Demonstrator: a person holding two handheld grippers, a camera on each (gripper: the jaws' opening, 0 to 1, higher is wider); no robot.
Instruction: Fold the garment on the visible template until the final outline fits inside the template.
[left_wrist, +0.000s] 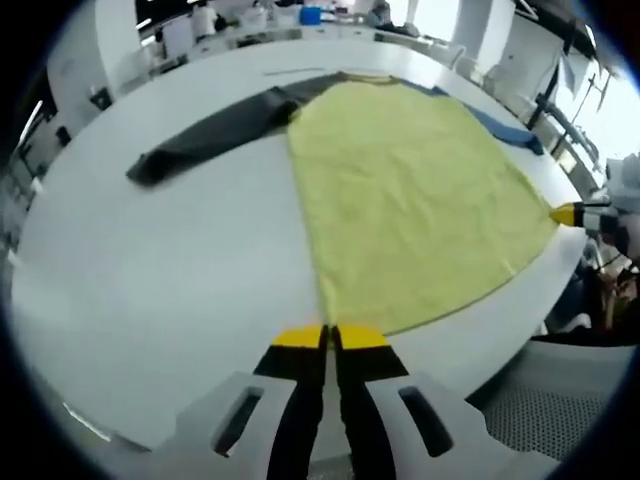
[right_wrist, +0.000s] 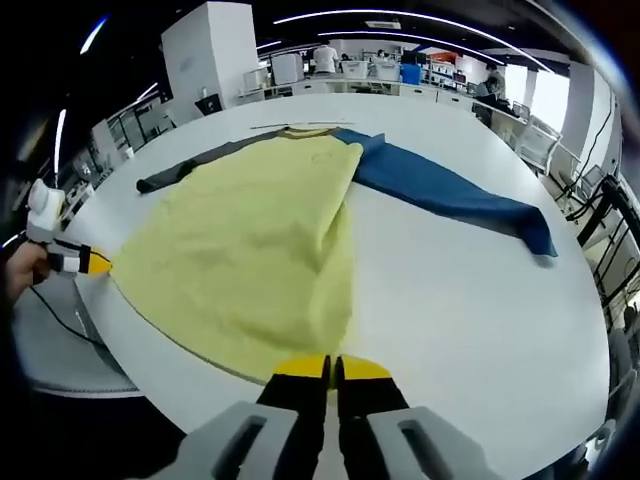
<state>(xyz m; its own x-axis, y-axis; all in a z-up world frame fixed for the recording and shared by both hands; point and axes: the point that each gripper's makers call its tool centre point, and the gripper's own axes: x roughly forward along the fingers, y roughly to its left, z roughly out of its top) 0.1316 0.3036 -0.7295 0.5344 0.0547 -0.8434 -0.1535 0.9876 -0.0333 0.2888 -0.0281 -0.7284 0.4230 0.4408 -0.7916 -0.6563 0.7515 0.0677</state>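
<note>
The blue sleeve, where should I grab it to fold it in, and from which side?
Grip the blue sleeve near its cuff end, the free tip lying flat on the table, farthest from the yellow body. Probably come from its open outer side, where only bare table borders it.

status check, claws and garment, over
Left claw shut on garment hem. Right claw shut on opposite hem corner. Yellow garment flat on white table, sleeves spread. Nothing in the way.

Grey grippers, black fingers with yellow tips.
</note>
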